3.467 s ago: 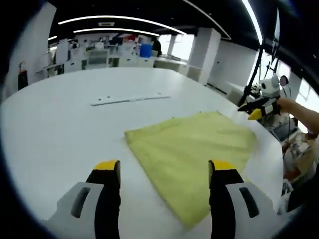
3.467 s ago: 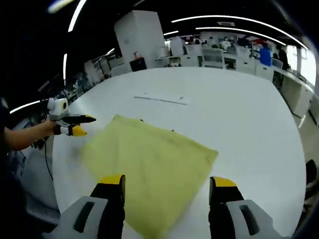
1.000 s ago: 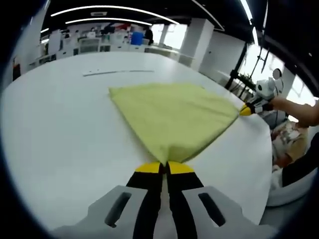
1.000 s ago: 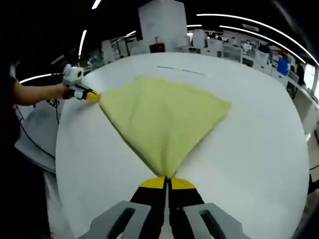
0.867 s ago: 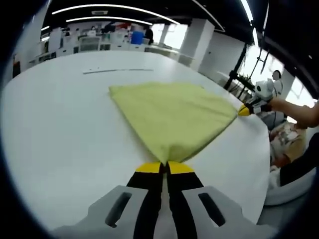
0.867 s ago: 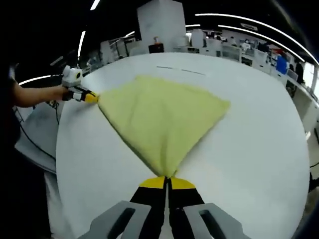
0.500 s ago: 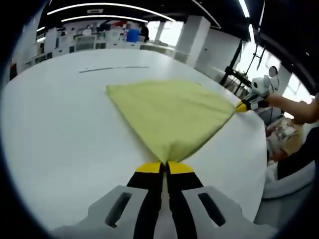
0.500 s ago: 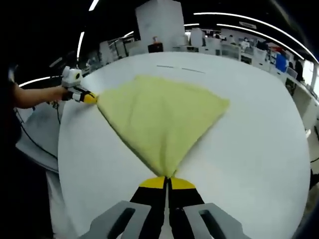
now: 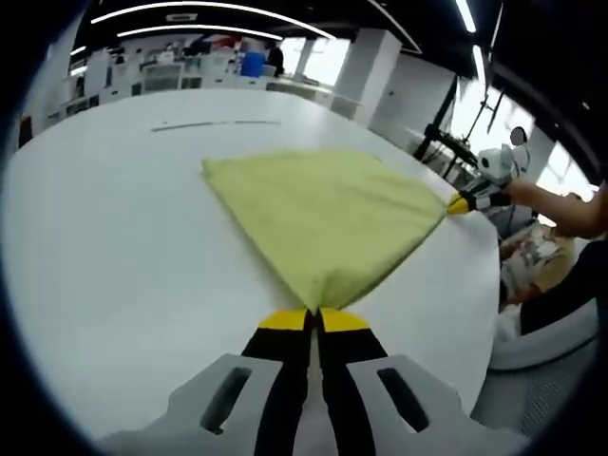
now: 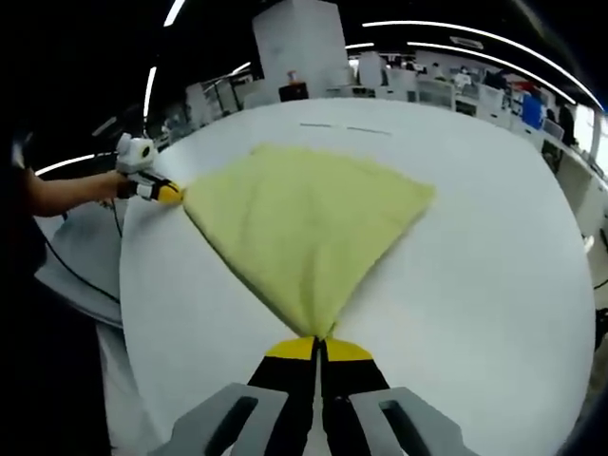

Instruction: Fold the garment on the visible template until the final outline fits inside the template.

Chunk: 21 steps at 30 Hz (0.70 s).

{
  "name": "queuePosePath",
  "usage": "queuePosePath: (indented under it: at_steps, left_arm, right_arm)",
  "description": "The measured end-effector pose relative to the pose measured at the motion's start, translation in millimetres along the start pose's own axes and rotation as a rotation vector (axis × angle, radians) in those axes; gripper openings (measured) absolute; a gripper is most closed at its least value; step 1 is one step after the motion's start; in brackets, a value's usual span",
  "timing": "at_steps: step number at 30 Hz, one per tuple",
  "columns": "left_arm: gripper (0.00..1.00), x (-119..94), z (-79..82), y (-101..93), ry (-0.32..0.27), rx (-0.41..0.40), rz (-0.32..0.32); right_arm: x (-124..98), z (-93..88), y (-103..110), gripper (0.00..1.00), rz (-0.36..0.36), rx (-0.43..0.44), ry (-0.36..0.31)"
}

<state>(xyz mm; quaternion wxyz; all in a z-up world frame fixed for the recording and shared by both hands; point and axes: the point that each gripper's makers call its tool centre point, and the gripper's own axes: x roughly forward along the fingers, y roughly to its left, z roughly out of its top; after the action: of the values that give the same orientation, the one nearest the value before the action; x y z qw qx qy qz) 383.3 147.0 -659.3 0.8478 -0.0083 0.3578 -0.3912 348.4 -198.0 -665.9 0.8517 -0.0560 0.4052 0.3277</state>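
My left hand-held gripper (image 9: 314, 318) and my right hand-held gripper (image 10: 322, 347) each pinch a corner of the yellow cloth (image 9: 323, 214).

Both pairs of yellow-tipped jaws are clenched tight on the fabric, each held low over the white worktop (image 9: 114, 247) and pointing along it. The cloth lies spread flat on the worktop, fanning out from each pinched corner. In the left gripper view my right hand-held gripper grips the far right corner, my forearm (image 9: 560, 204) reaching in from the worktop's edge. In the right gripper view my left one holds the far left corner, arm stretched from the left. A thin strip (image 9: 214, 123) lies on the worktop well beyond the cloth.
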Motion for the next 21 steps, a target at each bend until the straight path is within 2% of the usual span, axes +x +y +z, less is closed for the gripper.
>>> queuePosePath:
  at_steps: [6,12,17,21]
  left_arm:
    - [0.00,-3.1,-6.0,-6.3,-0.001,-0.022,-0.006]
    - [0.00,-3.5,-7.1,-6.4,-0.013,-0.024,0.017]
    - [0.02,-3.5,-7.4,-6.4,-0.021,-0.024,0.048]
    - [0.04,-5.0,-8.9,-5.6,-0.017,-0.021,0.064]
  right_arm:
    - [-4.1,-5.3,3.9,0.00,-0.005,0.023,-0.006]
    - [-5.2,-7.4,7.4,0.00,-0.008,0.038,-0.012]
    - [-5.6,-4.1,4.7,0.00,-0.027,0.052,-0.033]
    - [-6.7,2.3,2.6,0.01,-0.043,0.099,-0.063]
